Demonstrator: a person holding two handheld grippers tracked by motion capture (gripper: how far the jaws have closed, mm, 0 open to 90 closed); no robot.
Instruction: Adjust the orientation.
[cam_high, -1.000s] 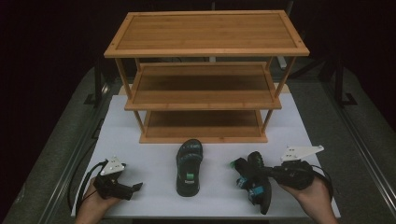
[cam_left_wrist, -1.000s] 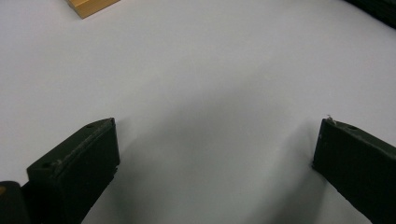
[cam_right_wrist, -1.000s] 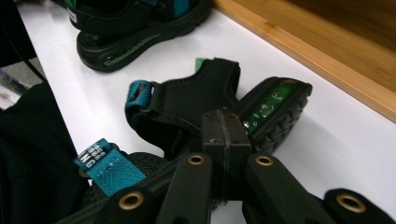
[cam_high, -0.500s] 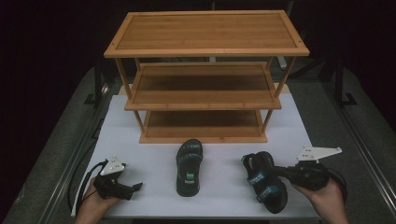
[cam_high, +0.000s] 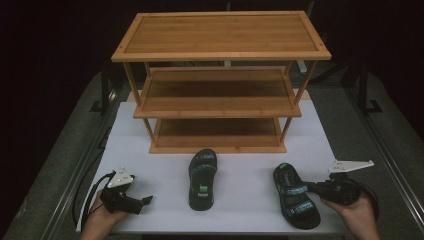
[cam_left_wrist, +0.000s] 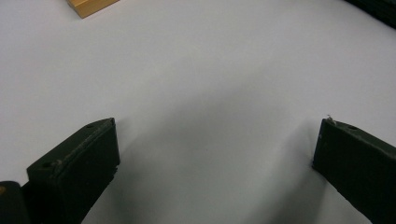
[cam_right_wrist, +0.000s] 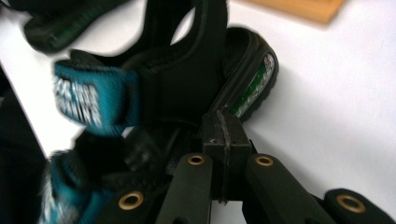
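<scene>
Sandal (cam_high: 296, 202) beside right gripper (cam_high: 312, 186) (jaws together), near mat edge (cam_high: 320, 231)

a white table (cam_high: 150, 150) bears a bamboo rack (cam_high: 220, 145) and two sandals (cam_high: 202, 179) (cam_high: 296, 196).

So the three-tier shelf (cam_high: 220, 85) sits at the back of the table (cam_high: 150, 150). One sandal (cam_high: 202, 178) lies right in front of it, middle-ish. The other sandal (cam_high: 296, 195) lies off to its right, nearer the front edge.
</scene>
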